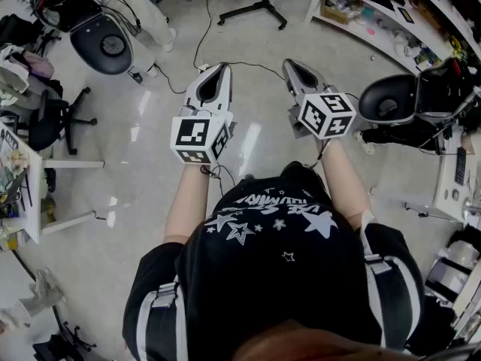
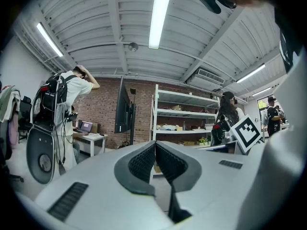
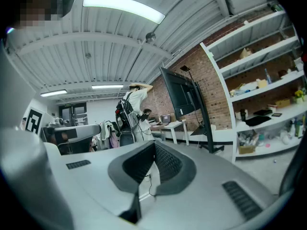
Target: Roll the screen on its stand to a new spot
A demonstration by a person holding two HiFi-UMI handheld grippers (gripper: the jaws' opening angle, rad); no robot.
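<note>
The screen is a dark flat panel on a tall black stand, seen edge-on in the left gripper view and at an angle in the right gripper view, a few steps ahead by the brick wall. In the head view only the stand's black wheeled legs show at the top. My left gripper and right gripper are held side by side in front of me, well short of the stand. The ribbed pads of the left gripper meet with nothing between them. The right gripper's pads meet the same way.
A black cable runs across the floor towards the stand. Round black machines stand at the left and right. White shelving lines the right wall. An office chair and a white table stand left. A person stands nearby.
</note>
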